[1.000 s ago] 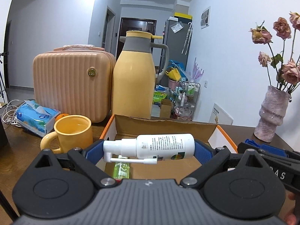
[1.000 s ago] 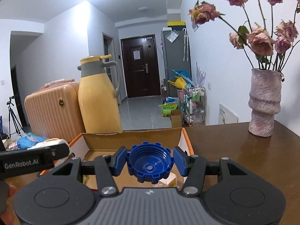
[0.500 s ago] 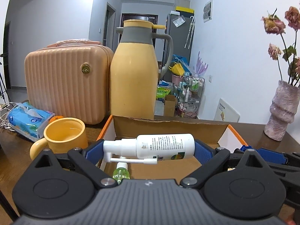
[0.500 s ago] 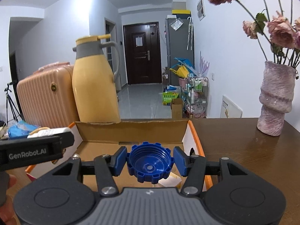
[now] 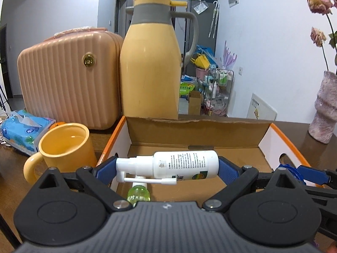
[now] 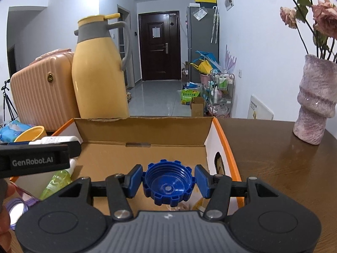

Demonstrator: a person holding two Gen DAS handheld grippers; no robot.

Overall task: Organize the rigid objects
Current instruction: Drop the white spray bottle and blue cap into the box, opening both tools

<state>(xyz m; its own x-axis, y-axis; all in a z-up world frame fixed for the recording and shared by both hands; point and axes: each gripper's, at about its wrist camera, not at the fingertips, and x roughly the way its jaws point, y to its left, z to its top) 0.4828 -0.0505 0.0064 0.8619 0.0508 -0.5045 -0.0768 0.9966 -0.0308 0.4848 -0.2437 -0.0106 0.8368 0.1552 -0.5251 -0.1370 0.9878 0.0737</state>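
Right now my left tool point(image 5: 167, 168) is pinching a white spray bottle point(image 5: 183, 164) end to end, lying crosswise, nozzle arm folded under it, held above the near edge of the cardboard box point(image 5: 193, 130). My right tool point(image 6: 168, 181) is clamped on a blue ribbed cap point(image 6: 168, 184), pads on opposite sides of its rim, open side facing the camera, also over the box.

Bottle: light, stiff plastic, smooth label so likely slippery; the end-to-end hold looks workable, but the thin nozzle arm could snag or snap, so I'd keep the pads off it. Cap: light, rigid, the ribs give good bite; rim grip is the right spot.

Green bottle point(image 6: 55, 182) already lies inside the box at its left side. Yellow mug point(image 5: 63, 147) stands on the worktop point(image 6: 284, 168) just beside the box.
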